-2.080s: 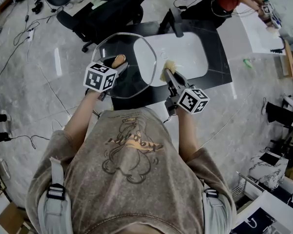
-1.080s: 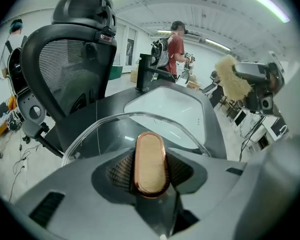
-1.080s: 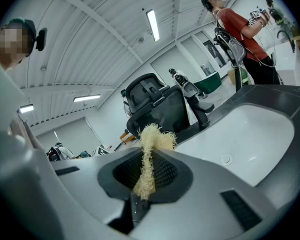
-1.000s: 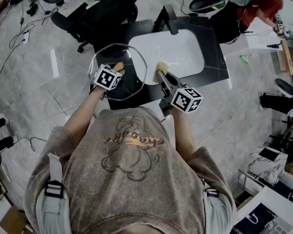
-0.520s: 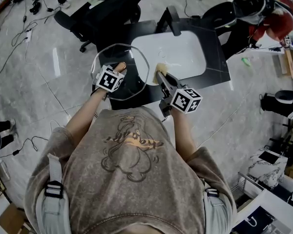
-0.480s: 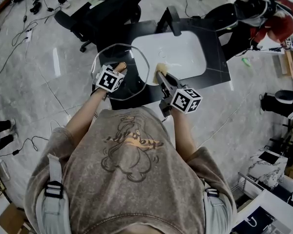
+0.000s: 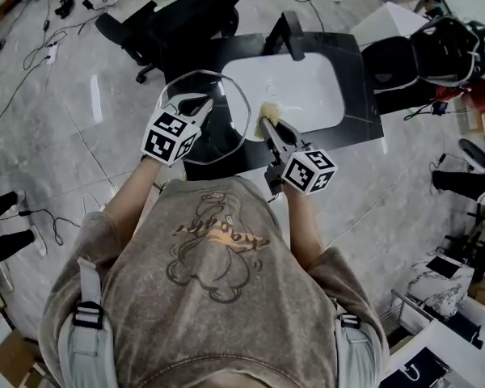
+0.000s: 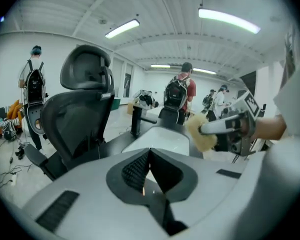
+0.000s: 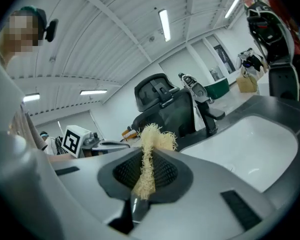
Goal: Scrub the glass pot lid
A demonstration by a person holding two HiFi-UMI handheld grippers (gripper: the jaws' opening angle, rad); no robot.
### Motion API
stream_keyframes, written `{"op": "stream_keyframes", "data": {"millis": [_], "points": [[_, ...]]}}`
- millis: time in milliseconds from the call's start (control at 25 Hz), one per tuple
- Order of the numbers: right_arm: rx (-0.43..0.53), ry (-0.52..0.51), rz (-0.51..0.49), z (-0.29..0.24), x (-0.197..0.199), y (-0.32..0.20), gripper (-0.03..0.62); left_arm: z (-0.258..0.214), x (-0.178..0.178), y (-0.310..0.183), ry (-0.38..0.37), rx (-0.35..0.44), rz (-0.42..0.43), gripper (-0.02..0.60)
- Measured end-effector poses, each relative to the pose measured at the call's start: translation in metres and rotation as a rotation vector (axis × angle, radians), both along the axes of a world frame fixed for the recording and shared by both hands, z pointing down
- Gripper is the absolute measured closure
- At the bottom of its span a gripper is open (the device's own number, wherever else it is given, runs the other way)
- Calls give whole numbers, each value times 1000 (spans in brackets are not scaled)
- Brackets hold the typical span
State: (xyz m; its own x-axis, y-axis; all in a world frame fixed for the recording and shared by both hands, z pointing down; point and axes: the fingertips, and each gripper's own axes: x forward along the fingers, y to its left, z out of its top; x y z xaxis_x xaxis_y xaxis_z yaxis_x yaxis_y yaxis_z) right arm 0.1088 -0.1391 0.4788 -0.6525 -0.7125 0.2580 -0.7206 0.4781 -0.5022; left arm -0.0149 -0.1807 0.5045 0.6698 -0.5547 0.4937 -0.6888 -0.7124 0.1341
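Observation:
The glass pot lid (image 7: 226, 128) lies over the black counter's left part, its round rim showing in the head view. My left gripper (image 7: 202, 107) hangs above the lid's middle and hides the knob. Its jaws have just been closing and now meet with nothing between them; the left gripper (image 8: 150, 159) shows shut in its own view, where no lid appears. My right gripper (image 7: 268, 125) sits at the lid's right edge, shut on a yellow fibrous sponge (image 9: 149, 156). That sponge (image 8: 200, 131) also shows in the left gripper view.
A white sink basin (image 7: 307, 87) with a black faucet (image 7: 289, 35) is set in the black counter (image 7: 360, 95). A black office chair (image 7: 186, 14) stands behind the counter. People with backpacks (image 8: 179, 96) stand farther off. Cables lie on the floor at left.
My left gripper has lifted off the lid's tan knob toward the camera, and its jaws have come together empty. The lid stays where it was. The right gripper with the sponge has barely moved.

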Motion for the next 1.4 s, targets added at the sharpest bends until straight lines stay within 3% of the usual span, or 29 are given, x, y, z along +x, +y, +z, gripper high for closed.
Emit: {"op": "stream_keyframes", "data": {"millis": [200,320,400,560,1400], "points": [[122,64,-27,-32,-15,2,554,-66,-3,1,185,151,-23,565],[211,76,-27,-58,-21,3,554,-94,-9,4,220,282,-36,565],[260,87,-22,-69,-23,3,554,-102,-13,6,238,313,-48,565],[290,81,-6,-77,-23,3,554,-105,-17,7,246,318,-64,565],[255,90,31,-60,-17,1,554,-81,-8,14,217,245,-85,565]]}}
